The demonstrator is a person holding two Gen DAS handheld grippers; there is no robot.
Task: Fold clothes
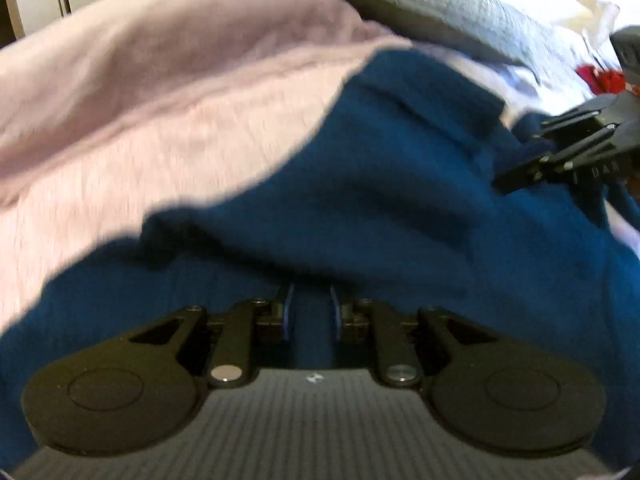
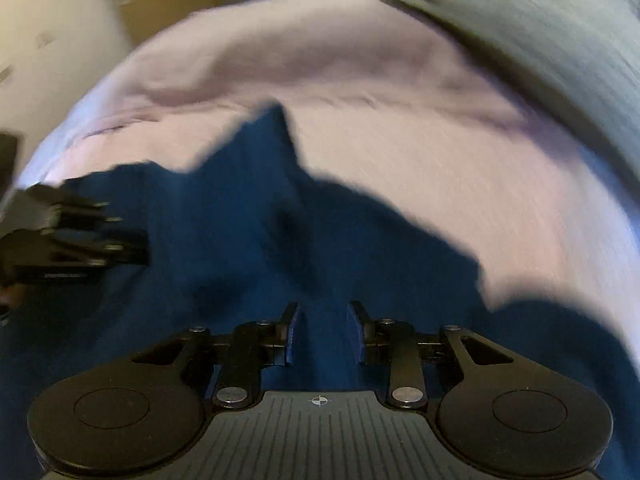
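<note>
A dark blue garment [image 1: 380, 184] lies bunched on a pale pink bed sheet [image 1: 160, 100]; it fills the lower half of both views [image 2: 240, 220]. My left gripper [image 1: 312, 312] has its jaws closed narrowly on a fold of the blue cloth. My right gripper [image 2: 322, 332] also has blue cloth between its narrow jaws. The right gripper shows at the right edge of the left wrist view [image 1: 560, 152], at the garment's edge. The left gripper shows at the left edge of the right wrist view [image 2: 72, 240]. Both views are blurred.
A grey-green textured blanket or pillow [image 1: 440, 4] lies at the far side of the bed, also in the right wrist view [image 2: 560, 40]. Something red [image 1: 604, 78] and white cloth lie at the far right. A pale wall or cupboard [image 2: 60, 20] stands beyond the bed.
</note>
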